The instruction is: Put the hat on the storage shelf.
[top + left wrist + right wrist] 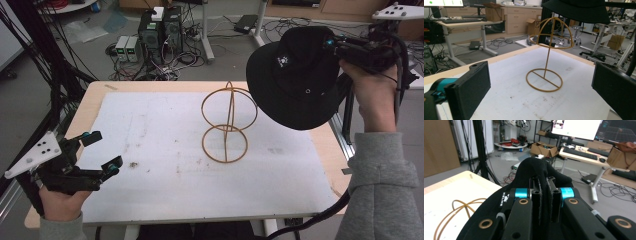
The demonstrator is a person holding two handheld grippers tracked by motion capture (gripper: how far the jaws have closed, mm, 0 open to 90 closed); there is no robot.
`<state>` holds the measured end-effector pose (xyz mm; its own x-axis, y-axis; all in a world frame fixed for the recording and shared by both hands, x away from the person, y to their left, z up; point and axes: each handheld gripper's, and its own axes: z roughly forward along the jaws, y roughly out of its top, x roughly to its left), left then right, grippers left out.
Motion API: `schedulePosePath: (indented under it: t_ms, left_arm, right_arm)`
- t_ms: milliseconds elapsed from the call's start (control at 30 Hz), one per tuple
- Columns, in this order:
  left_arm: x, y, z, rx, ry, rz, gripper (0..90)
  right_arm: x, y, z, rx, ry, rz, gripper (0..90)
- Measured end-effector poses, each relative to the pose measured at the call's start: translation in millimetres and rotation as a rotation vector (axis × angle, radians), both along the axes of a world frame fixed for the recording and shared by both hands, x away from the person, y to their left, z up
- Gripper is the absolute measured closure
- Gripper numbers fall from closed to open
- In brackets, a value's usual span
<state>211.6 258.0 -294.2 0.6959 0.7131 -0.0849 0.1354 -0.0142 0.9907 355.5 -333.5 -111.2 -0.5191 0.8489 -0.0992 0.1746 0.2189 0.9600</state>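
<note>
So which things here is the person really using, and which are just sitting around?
Being used:
- black hat, pinched in the right claw and held in the air
- gold wire hat stand, upright on the white table, nothing on it
- left claw, open, holding nothing

Just sitting around:
- computer boxes and cables on the floor
- desk with a keyboard
- cardboard boxes

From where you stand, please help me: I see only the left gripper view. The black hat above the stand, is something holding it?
Observer: Yes. The right gripper is shut on the crown fabric of the black hat.
Operator: Is the hat touching the wire stand?
Observer: No. In the high view it hangs up and to the right of the wire stand.
Operator: And my left gripper?
Observer: The left gripper is open, above the table's near-left corner.
</note>
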Motion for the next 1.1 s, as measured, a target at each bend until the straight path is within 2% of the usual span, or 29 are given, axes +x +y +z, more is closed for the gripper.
schedulePosePath:
  t_ms: [200, 267, 633, 933, 1100]
  left_arm:
    - [-0.7, -1.1, 0.3, -0.003, 0.0, -0.002, 2.3]
    - [-1.2, -1.6, 0.6, 0.002, -0.002, -0.004, 2.3]
    - [-6.3, 3.1, 1.1, 0.004, -0.005, 0.014, 2.3]
    - [-10.6, 5.8, 1.0, 0.005, -0.002, 0.022, 2.3]
    - [-11.8, 7.4, -0.4, 0.008, 0.003, 0.029, 2.3]
  right_arm:
    - [-0.1, 10.5, 2.3, -0.002, 0.0, 0.025, 85.5]
    - [1.1, 20.4, 1.4, -0.009, 0.002, 0.048, 85.5]
    - [2.9, 45.3, 2.5, -0.001, 0.003, 0.126, 85.4]
    - [3.4, 67.1, 1.1, -0.033, 0.002, 0.181, 85.4]
    - [3.8, 87.4, -5.2, -0.064, 0.001, 0.231, 85.3]
